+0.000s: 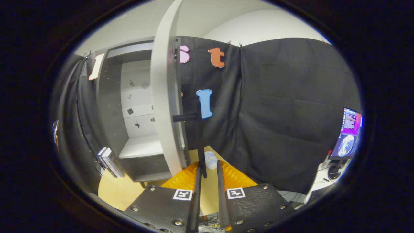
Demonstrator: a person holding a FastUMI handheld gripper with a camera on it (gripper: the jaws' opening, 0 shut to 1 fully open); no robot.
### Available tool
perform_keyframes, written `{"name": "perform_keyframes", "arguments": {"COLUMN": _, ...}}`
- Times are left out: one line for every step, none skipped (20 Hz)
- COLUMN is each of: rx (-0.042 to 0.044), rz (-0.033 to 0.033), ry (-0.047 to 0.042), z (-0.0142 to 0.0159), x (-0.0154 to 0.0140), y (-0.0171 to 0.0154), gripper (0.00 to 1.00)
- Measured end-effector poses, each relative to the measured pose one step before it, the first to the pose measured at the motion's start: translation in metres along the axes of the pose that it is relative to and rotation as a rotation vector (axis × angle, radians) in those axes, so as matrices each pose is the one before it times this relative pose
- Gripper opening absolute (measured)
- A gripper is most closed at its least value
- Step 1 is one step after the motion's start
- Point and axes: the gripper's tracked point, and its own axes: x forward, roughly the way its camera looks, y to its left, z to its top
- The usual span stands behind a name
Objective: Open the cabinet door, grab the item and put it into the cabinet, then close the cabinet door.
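A fisheye view looks forward along the gripper (207, 173), whose two fingers stand a narrow gap apart with nothing held between them. Each finger base carries a small square black-and-white marker tag; no readable words appear on them.

Just ahead and to the left, the cabinet door (165, 106) stands swung open, seen nearly edge-on, pale grey. A dark bar handle (200, 142) juts from the door's edge on short posts and runs downward, its lower end reaching close to the left fingertip. Whether it touches the finger cannot be told.

Left of the door, the cabinet (111, 106) is open. It has dark side walls, a white back panel scattered with small dark marks, and a bare white shelf (142, 147) inside.

The item, a small pale rounded object (211, 160), sits on the light wooden table (116, 191) just beyond the fingertips, right of the door's foot. Its exact kind is unclear.

A small stack of striped boxes (108, 161) leans beside the cabinet's left corner. Far right, a lit computer monitor (349, 134) stands, its screen too small to read.
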Motion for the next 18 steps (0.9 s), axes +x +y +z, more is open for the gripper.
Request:
{"name": "perform_keyframes", "arguments": {"rx": 0.00860, "rz": -0.01117, "ry": 0.00379, "z": -0.00208, "x": -0.00167, "y": -0.00279, "gripper": 0.24}}
{"name": "perform_keyframes", "arguments": {"rx": 0.00765, "rz": -0.02260, "ry": -0.00149, "z": -0.00301, "x": -0.00136, "y": -0.00293, "gripper": 0.22}}
{"name": "perform_keyframes", "arguments": {"rx": 0.00252, "rz": -0.02619, "ry": -0.00422, "z": -0.00043, "x": -0.00101, "y": -0.00653, "gripper": 0.19}}
{"name": "perform_keyframes", "arguments": {"rx": 0.00126, "rz": -0.02517, "ry": 0.00011, "z": -0.00225, "x": -0.00123, "y": -0.00829, "gripper": 0.18}}
{"name": "perform_keyframes", "arguments": {"rx": 0.01328, "rz": 0.01280, "ry": -0.00284, "z": 0.00132, "x": -0.00100, "y": -0.00014, "gripper": 0.18}}
{"name": "perform_keyframes", "arguments": {"rx": 0.01980, "rz": 0.01569, "ry": -0.00695, "z": 0.00097, "x": 0.00143, "y": 0.00490, "gripper": 0.19}}
{"name": "perform_keyframes", "arguments": {"rx": 0.00176, "rz": 0.00695, "ry": -0.00917, "z": 0.00141, "x": 0.00135, "y": 0.00621, "gripper": 0.18}}
{"name": "perform_keyframes", "arguments": {"rx": -0.01247, "rz": 0.00564, "ry": -0.00600, "z": -0.00001, "x": -0.00186, "y": 0.00413, "gripper": 0.18}}
{"name": "perform_keyframes", "arguments": {"rx": -0.00998, "rz": 0.00678, "ry": -0.00117, "z": -0.00101, "x": 0.00012, "y": 0.00615, "gripper": 0.18}}
{"name": "perform_keyframes", "arguments": {"rx": 0.00067, "rz": 0.02146, "ry": 0.00287, "z": -0.00211, "x": 0.00094, "y": 0.01080, "gripper": 0.19}}
{"name": "perform_keyframes", "arguments": {"rx": 0.00570, "rz": 0.02402, "ry": 0.00814, "z": -0.00584, "x": 0.00141, "y": 0.01129, "gripper": 0.18}}
{"name": "perform_keyframes", "arguments": {"rx": -0.00221, "rz": 0.02012, "ry": 0.01431, "z": -0.00970, "x": 0.00357, "y": 0.01277, "gripper": 0.18}}
{"name": "perform_keyframes", "arguments": {"rx": -0.00864, "rz": 0.01113, "ry": 0.01948, "z": -0.01008, "x": 0.00532, "y": 0.00836, "gripper": 0.19}}
{"name": "perform_keyframes", "arguments": {"rx": -0.01273, "rz": 0.01979, "ry": 0.01906, "z": -0.01156, "x": 0.00402, "y": 0.01006, "gripper": 0.18}}
{"name": "perform_keyframes", "arguments": {"rx": -0.01103, "rz": 0.02110, "ry": 0.01962, "z": -0.01131, "x": 0.00689, "y": 0.01075, "gripper": 0.19}}
{"name": "perform_keyframes", "arguments": {"rx": -0.01170, "rz": 0.02226, "ry": 0.02330, "z": -0.01359, "x": 0.00781, "y": 0.00936, "gripper": 0.19}}
{"name": "perform_keyframes", "arguments": {"rx": -0.01159, "rz": 0.02010, "ry": 0.02928, "z": -0.01347, "x": 0.00819, "y": 0.00728, "gripper": 0.19}}
{"name": "perform_keyframes", "arguments": {"rx": -0.01068, "rz": 0.01784, "ry": 0.02870, "z": -0.01507, "x": 0.00697, "y": 0.00607, "gripper": 0.19}}
